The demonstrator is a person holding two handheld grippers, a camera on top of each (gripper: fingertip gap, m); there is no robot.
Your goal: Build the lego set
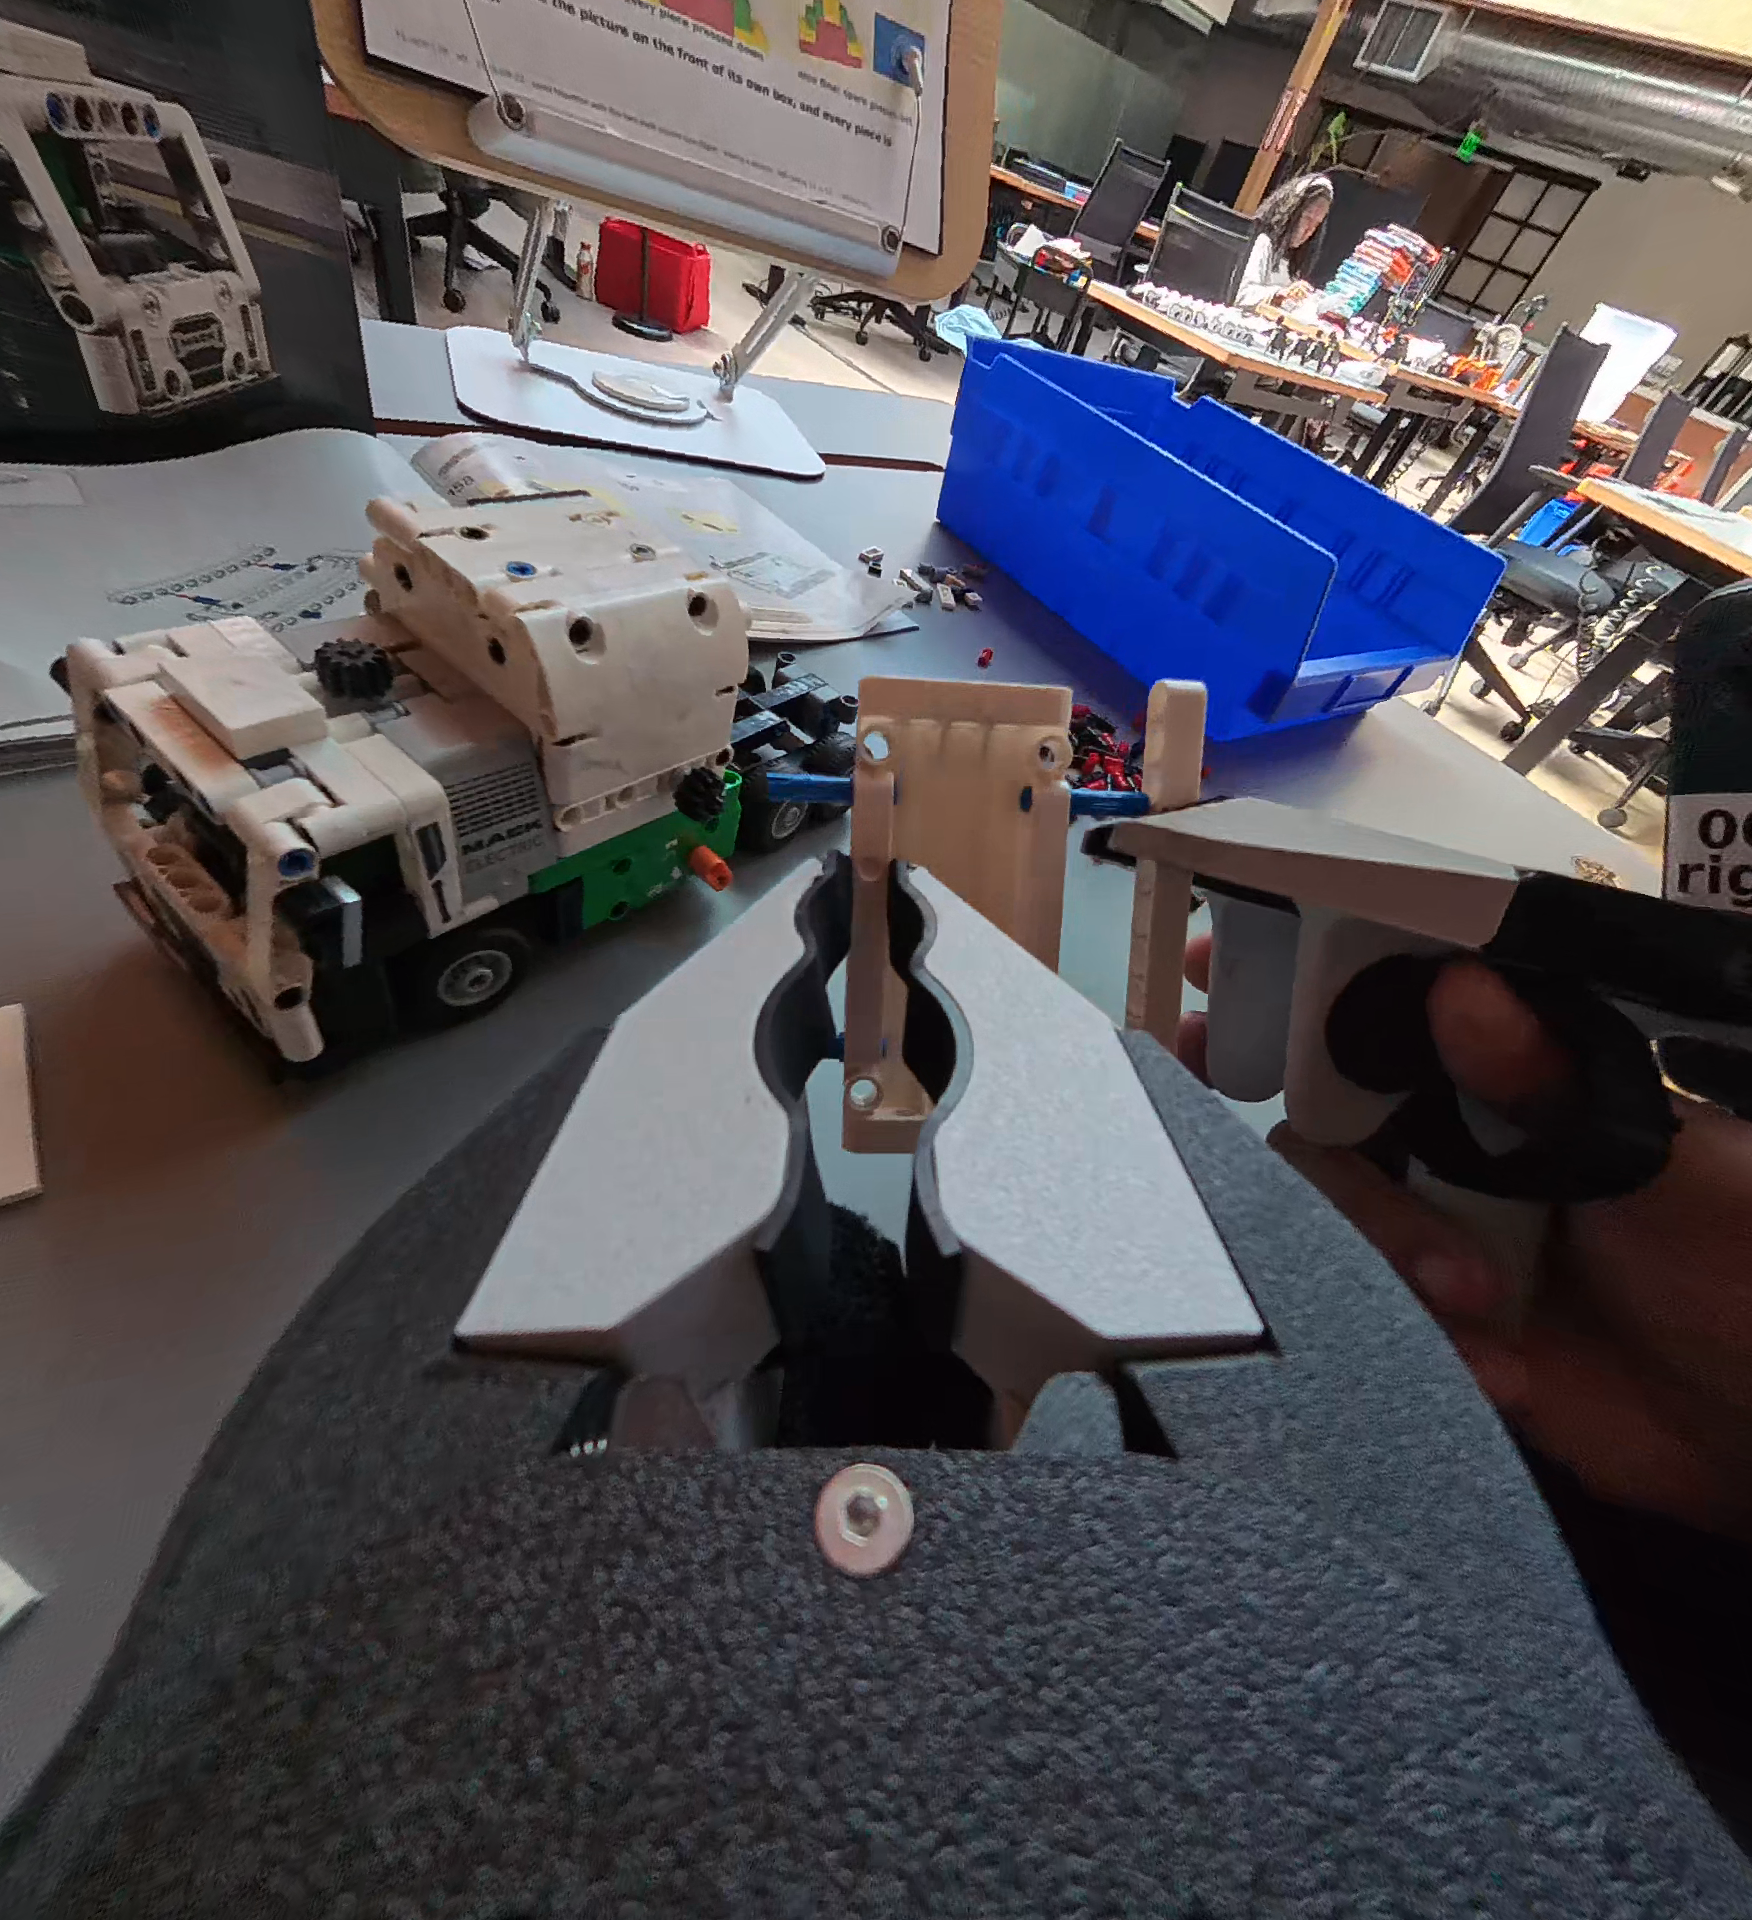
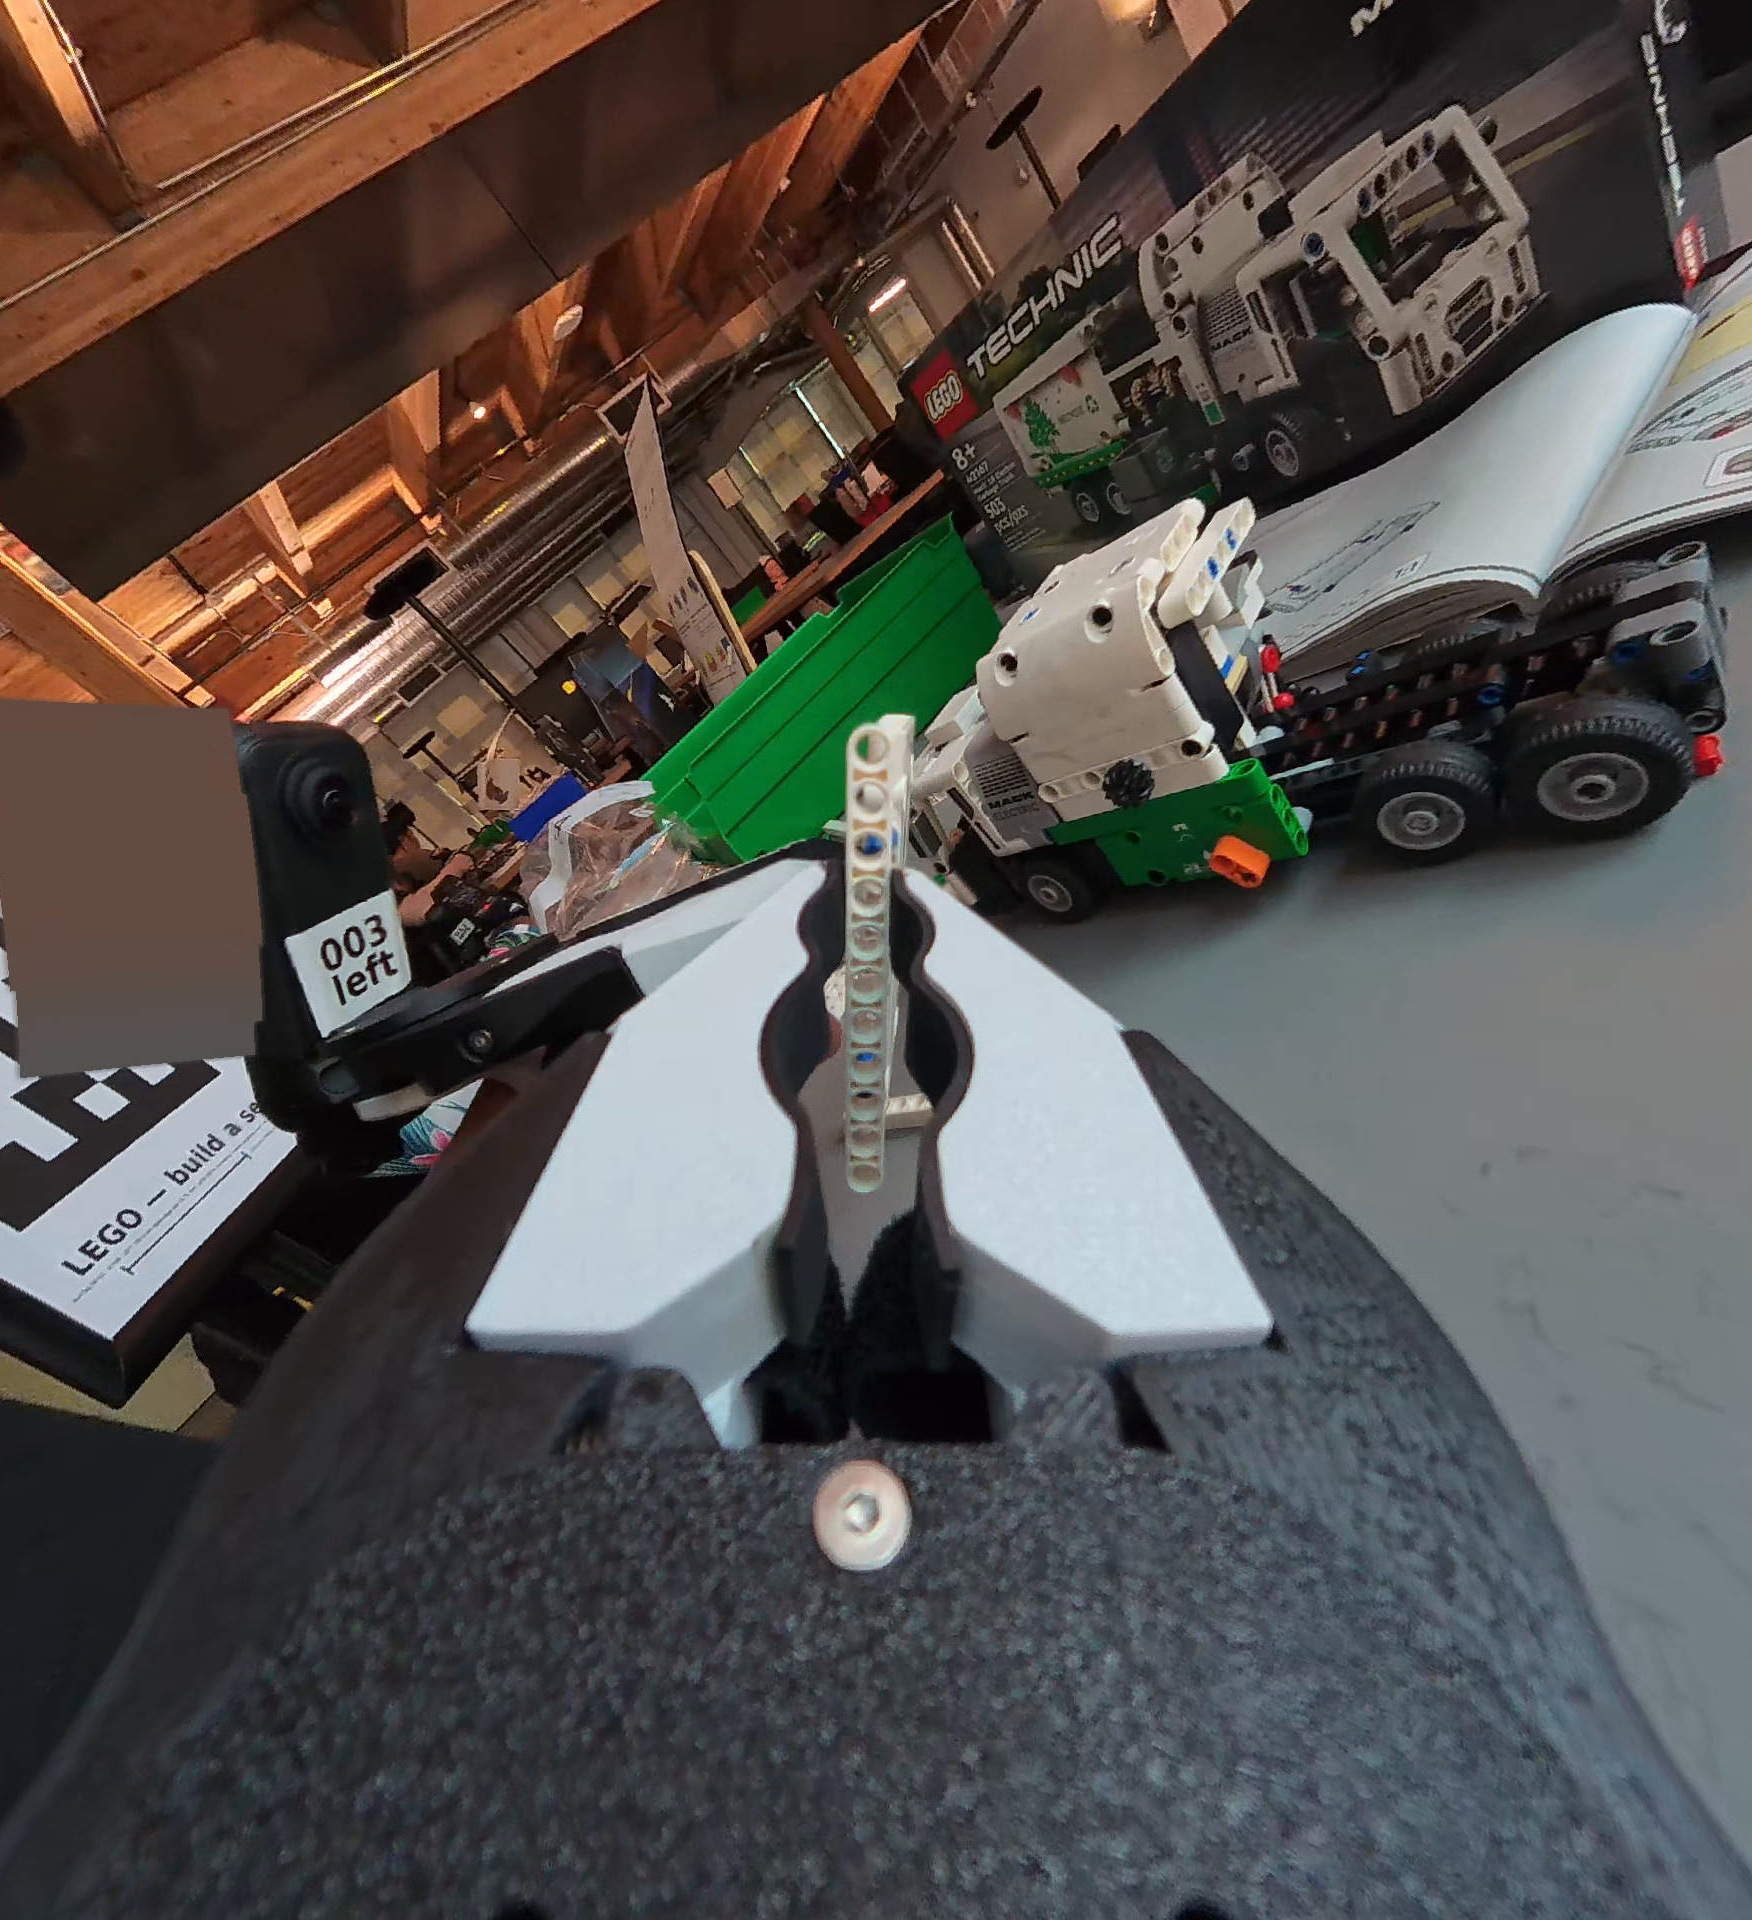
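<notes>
Holding one white part each, the two grippers meet in the air above the table [image 1: 124, 1091]. The left gripper [image 1: 867, 914] is closed on a frame piece [image 1: 877, 935], pinching the thin edge so the flat panel [image 1: 965, 790] sticks up past the tips. Gripping the edge keeps the blue pins [image 1: 1106, 802] on the side free.

The right gripper [image 2: 867, 904] is squeezed tight on a long beam [image 2: 870, 966] with a row of holes. The beam stands up straight and faces those pins, probably so its holes can slide onto them. In the left view the beam [image 1: 1168, 831] is just beside the pin end, but I cannot tell if they touch yet.

The truck [image 1: 415, 790] sits on the table to the left, half built, with a green base and a white cab. It is left standing free, likely because this small part gets built first and is added later. The book [image 1: 228, 561] lies open behind it, and the box [image 2: 1267, 312] stands up so its picture can be seen. A blue bin [image 1: 1194, 561] and a small pile of loose bits [image 1: 1100, 748] wait close by.
</notes>
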